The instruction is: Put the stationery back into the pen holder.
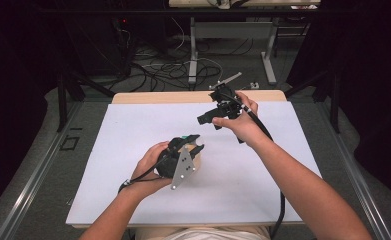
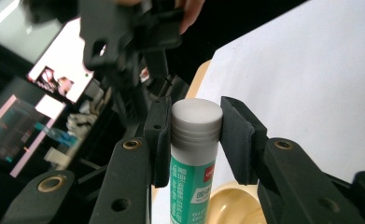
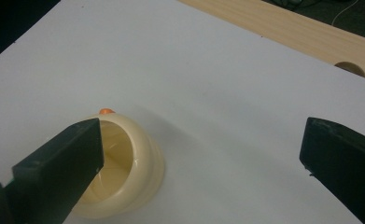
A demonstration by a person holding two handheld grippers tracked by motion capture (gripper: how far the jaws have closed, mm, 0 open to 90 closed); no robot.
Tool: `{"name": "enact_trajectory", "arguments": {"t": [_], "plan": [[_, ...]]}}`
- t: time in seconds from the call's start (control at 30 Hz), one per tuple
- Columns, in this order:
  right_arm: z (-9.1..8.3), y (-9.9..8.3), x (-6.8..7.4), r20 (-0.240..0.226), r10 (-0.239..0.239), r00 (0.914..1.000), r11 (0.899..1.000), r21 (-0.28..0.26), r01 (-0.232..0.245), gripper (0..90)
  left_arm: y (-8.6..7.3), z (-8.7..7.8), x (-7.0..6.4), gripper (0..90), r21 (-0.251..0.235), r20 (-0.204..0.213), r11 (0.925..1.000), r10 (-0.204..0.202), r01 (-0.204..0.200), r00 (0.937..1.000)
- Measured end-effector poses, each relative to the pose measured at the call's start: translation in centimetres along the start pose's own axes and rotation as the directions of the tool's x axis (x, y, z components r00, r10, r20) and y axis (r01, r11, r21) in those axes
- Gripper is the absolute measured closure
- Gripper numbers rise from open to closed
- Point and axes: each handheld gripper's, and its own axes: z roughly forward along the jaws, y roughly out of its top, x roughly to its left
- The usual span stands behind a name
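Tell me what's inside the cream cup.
The cup shows only bare cream wall inside; the right tool jaw covers its bottom. An orange bit sits behind its rim.

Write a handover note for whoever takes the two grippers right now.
Left gripper: fingers shut on the green glue stick, just under its grey cap, stick upright over the cream bowl.
Right gripper: open, holding nothing, raised above the white sheet farther back.
Done: stick picked up.
Left: the cap is still on; probably the free gripper pulls it off next.
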Motion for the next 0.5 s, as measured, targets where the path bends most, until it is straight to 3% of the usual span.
{"name": "enact_trajectory", "arguments": {"t": [0.13, 0.23, 0.33, 0.43, 0.5], "plan": [[-0.2, 0.0, -0.2, 0.011, 0.004, 0.9999, 1.000, -0.011, -0.004, 0.0, -0.9, -0.1, 0.9, 65.7, -0.001, 0.014, 0.9930, -0.118, 0.118, 0.9929], [-0.3, 0.0, -0.3, 0.013, 0.008, 0.9999, 1.000, -0.011, -0.008, 0.0, -1.6, 0.0, 1.4, 65.7, -0.013, 0.031, 0.9749, -0.222, 0.222, 0.9746], [-0.3, 0.0, -0.5, 0.016, 0.005, 0.9999, 1.000, -0.009, -0.004, 0.0, -2.3, 0.2, 1.8, 65.7, -0.010, 0.046, 0.9539, -0.299, 0.300, 0.9531], [-0.3, 0.0, -0.6, 0.019, 0.011, 0.9997, 1.000, -0.012, -0.011, 0.0, -3.1, 0.4, 2.0, 65.7, -0.002, 0.063, 0.9233, -0.383, 0.384, 0.9215], [-0.3, 0.0, -0.7, 0.021, 0.011, 0.9997, 1.000, -0.012, -0.011, 0.0, -3.7, 0.7, 2.1, 65.7, 0.003, 0.074, 0.8967, -0.442, 0.443, 0.8941]]}}
